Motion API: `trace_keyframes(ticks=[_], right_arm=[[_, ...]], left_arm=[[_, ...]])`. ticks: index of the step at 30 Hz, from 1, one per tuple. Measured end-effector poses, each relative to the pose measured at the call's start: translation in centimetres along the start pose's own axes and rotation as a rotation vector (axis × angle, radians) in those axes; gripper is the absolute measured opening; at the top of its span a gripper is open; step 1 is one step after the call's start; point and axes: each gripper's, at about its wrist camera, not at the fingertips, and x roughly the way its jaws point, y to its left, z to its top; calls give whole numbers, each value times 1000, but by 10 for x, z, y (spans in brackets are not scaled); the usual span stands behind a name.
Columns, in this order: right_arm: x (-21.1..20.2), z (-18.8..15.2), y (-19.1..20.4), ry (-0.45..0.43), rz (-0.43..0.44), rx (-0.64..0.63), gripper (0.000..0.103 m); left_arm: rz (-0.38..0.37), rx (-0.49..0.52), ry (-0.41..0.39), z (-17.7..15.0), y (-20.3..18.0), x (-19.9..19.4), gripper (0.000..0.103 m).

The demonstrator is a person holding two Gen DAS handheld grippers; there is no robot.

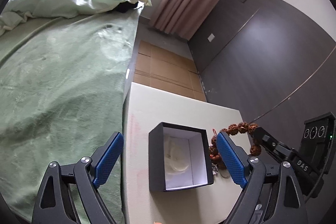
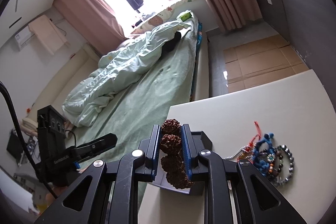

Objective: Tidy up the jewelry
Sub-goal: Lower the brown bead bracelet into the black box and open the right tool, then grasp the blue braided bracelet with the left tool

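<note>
A black box (image 1: 178, 157) with a white lining stands open on the cream table (image 1: 168, 108), with a pale item inside. My left gripper (image 1: 168, 152) is open, its blue fingers either side of the box and above it. My right gripper (image 2: 171, 140) is shut on a brown rudraksha bead bracelet (image 2: 170, 141); in the left wrist view the bracelet (image 1: 239, 128) hangs in the air just right of the box. The box (image 2: 204, 139) is mostly hidden under the right gripper. A pile of beaded bracelets (image 2: 271, 159) lies on the table to the right.
A bed with a green blanket (image 1: 63, 77) and a rumpled duvet (image 2: 126, 60) borders the table's left edge. Flattened cardboard (image 1: 168, 68) covers the floor beyond the table. A dark wall panel (image 1: 262, 56) stands to the right.
</note>
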Motion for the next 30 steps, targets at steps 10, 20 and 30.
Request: trace_keyframes(ticks=[10, 20, 30], right_arm=[[43, -9, 22, 154, 79, -23, 46], [-1, -13, -11, 112, -45, 11, 46], [-40, -17, -57, 100, -182, 74, 48]], left_arm=[[-8, -25, -7, 2, 9, -3, 90], [-16, 46, 22, -5, -11, 4, 90], [-47, 181, 28, -21, -62, 20, 90]])
